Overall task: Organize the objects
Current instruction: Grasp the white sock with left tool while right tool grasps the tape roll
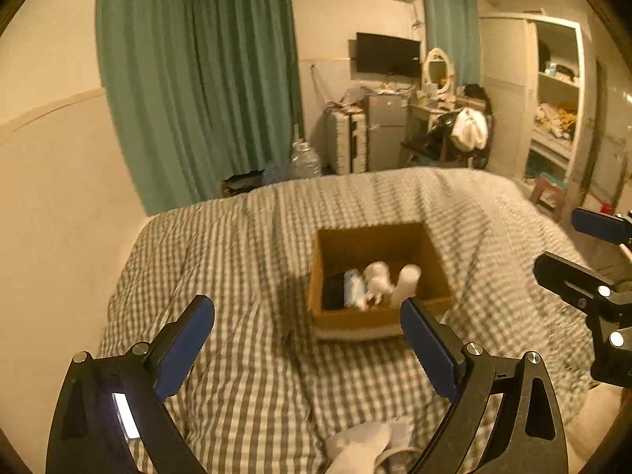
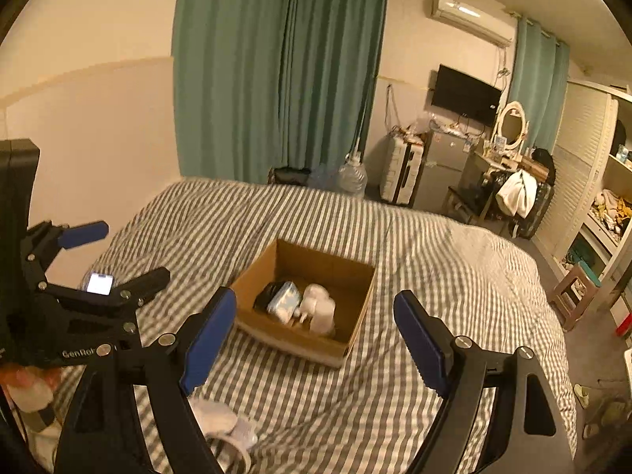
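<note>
Cardboard box (image 1: 379,272) sits open on the checked quilt (image 1: 245,260) of the bed, roughly mid-mattress, ahead of both tools and well apart from them. Largest risk, by judgement: the quilt is soft and rumpled, so the box has no firm footing; a press on one wall or a push from a gripper arm could tilt or slide it, and the contents would shift. Inside, against the near wall, lie a dark item (image 1: 333,290), a pale blue packet (image 1: 353,288) and two white bottle-like things (image 1: 379,276), packed touching one another; both views are smeared, so what exactly they are cannot be told. The far half of the box floor is bare, which suggests room for more, yet anything dropped from height may bounce off the upright white pieces and land on the quilt. Left gripper (image 1: 308,335) stands wide with nothing between its blue pads (image 1: 185,347); right gripper (image 2: 312,339) is likewise spread and empty, its pads (image 2: 420,345) clear of the box. The two tools are close side by side, each showing at the edge of the other's view, so a careless sweep could knock them together. Smallest item: a crumpled white cloth-like thing (image 2: 221,420) with a roll-like ring beside it lies on the quilt just below the grippers, outside the box. Soft goods of this kind may slip from a two-pad pinch or drag the quilt along, so a shallow grab looks likely to fail.
</note>
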